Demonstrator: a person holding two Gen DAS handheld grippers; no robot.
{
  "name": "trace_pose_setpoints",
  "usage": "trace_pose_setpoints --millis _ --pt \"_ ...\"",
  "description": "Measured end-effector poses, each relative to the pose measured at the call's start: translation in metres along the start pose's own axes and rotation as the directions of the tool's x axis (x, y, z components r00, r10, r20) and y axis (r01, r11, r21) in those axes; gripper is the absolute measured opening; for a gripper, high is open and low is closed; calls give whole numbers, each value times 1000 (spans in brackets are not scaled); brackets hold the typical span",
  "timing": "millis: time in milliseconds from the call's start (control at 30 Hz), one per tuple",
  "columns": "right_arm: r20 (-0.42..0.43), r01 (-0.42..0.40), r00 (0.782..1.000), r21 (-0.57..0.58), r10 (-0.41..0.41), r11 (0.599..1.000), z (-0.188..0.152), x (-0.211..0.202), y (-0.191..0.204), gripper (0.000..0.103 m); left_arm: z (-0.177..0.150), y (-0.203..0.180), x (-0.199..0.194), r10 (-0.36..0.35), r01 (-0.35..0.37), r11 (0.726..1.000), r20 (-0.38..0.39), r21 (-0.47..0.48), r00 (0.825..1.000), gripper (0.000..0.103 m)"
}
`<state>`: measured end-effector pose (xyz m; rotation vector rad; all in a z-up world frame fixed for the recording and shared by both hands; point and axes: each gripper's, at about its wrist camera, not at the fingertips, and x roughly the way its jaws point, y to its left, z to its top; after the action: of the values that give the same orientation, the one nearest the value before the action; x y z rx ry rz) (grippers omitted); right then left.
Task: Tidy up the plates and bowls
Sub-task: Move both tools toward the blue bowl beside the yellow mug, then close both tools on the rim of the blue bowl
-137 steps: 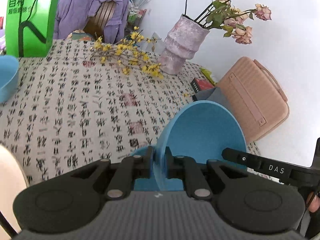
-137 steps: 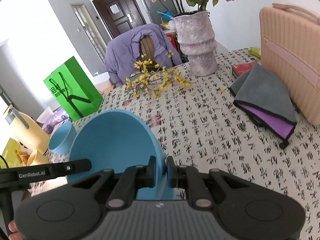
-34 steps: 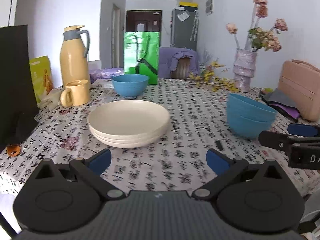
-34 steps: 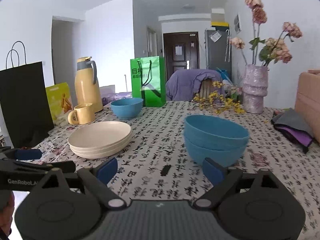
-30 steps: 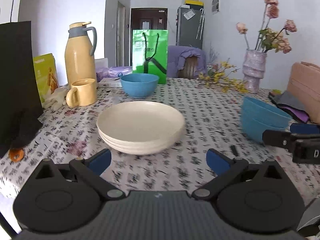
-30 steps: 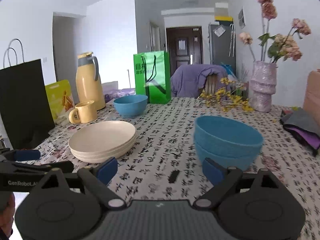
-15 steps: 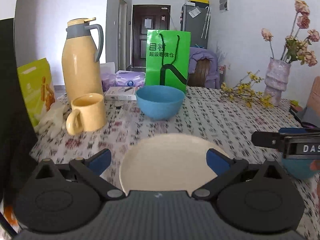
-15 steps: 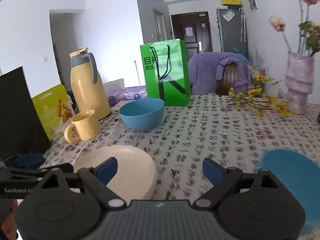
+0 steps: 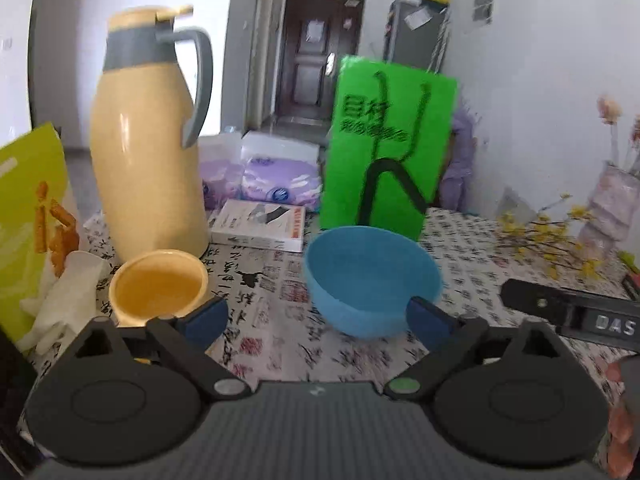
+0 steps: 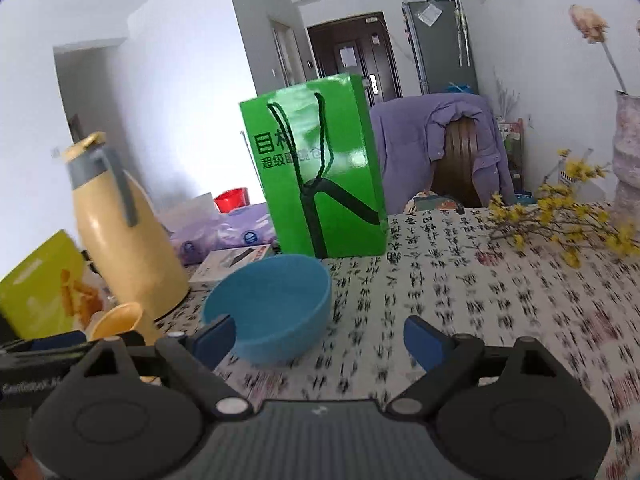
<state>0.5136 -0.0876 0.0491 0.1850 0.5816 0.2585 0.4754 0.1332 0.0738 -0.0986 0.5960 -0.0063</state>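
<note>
Your blue bowl [image 9: 372, 280] sits upright on the tabletop [image 9: 276, 344] at the centre of the left wrist view, just in front of the green bag [image 9: 388, 148], and nothing rests in it. In that view your left tongs [image 9: 316, 318] are spread wide and closing at this moment; the bowl's near side lies between the two blue pads and the right pad overlaps its lower right edge in the picture, but neither pad presses on it. In the right wrist view the same bowl [image 10: 272, 304] lies left of centre, and your right tongs [image 10: 318, 338] stand released with jaws wide; the left pad crosses the bowl's near rim in the picture, while the right pad has only tablecloth behind it. Whether either tongs touch the bowl you cannot tell. Left of the bowl in the left view stands a yellow mug [image 9: 158, 290], with a tall yellow flask [image 9: 146, 152] behind it and a white book [image 9: 260, 228] lying flat between flask and bag. A yellow-green packet [image 9: 28, 208] fills the left edge. At the right edge of the right view, yellow flowers [image 10: 560, 216] lie on the tabletop, and a chair draped in purple cloth [image 10: 444, 152] stands beyond the bag. The right view's cloth pattern is blurred at lower right.
</note>
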Motion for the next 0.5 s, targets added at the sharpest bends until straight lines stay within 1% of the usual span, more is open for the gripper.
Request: trace_pose_setpoints --millis 67,200,233,300,433,500 --pt "-30 3 1000 13 -3 1000 12 20 -3 90 10 2 21 -14 14 1000 -23 -3 1000 94" --pt "-103 12 995 37 -8 999 33 62 -9 90 25 8 66 -3 0 1000 -104 -28 995 84" --pt "-121 14 993 38 -9 999 38 74 -10 90 29 10 77 3 -8 999 -122 -34 993 83" --pt "-160 11 987 37 -5 999 44 95 -11 90 34 12 94 -6 0 999 -150 -42 989 82" --pt "-217 13 976 89 7 996 50 130 -20 82 40 9 121 -31 22 999 -197 -47 980 73" --pt "-238 15 971 108 11 994 50 144 -26 72 41 8 130 -27 18 999 -202 -45 979 64"
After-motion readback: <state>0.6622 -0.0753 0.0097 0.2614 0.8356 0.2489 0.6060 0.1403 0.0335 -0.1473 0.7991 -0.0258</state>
